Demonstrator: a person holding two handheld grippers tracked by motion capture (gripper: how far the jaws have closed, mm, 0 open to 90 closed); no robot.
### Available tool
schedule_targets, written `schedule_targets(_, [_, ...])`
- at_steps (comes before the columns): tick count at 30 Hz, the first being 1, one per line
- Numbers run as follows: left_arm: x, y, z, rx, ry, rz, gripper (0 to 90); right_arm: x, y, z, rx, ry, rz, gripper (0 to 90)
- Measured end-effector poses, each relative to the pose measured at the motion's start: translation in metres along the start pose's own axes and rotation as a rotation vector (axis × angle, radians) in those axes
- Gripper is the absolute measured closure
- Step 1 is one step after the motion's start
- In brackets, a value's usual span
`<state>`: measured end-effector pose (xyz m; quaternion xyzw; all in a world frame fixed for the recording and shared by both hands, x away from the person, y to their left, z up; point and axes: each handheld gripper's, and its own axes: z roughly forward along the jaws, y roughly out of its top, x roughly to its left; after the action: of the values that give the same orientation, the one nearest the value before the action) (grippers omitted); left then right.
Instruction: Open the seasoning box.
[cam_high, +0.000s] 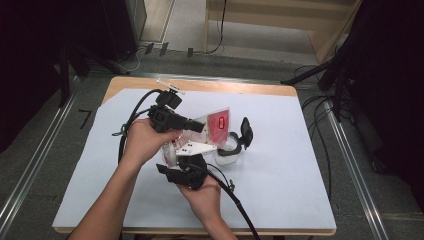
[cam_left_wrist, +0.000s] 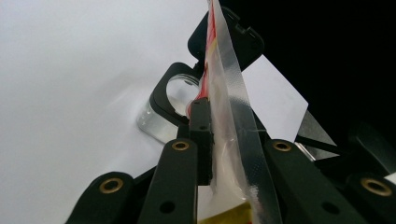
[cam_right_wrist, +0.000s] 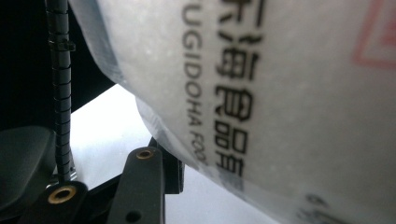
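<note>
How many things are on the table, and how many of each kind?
Plastic bag with red print, held up by both grippers: 1
Clear container with a black lid flipped open: 1
Grippers, left gripper and right gripper: 2
White sheet covering the table: 1
Total: 5
</note>
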<state>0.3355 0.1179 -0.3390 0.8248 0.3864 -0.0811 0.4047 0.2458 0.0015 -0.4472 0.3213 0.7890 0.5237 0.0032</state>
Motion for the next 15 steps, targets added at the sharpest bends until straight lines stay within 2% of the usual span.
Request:
schedule_targets(11, [0.0007, -0.002, 0.001, -0.037, 0.005, 0.008, 81.7, -0.0008, 0.0011, -0.001, 0.006, 0.006, 0.011, 62.4])
schedule_targets(15, [-0.0011, -0.0013, 0.0011, -0.034, 0.016, 0.011, 81.7, -0.0009, 0.0012, -0.0013, 0.005, 0.006, 0.011, 62.0])
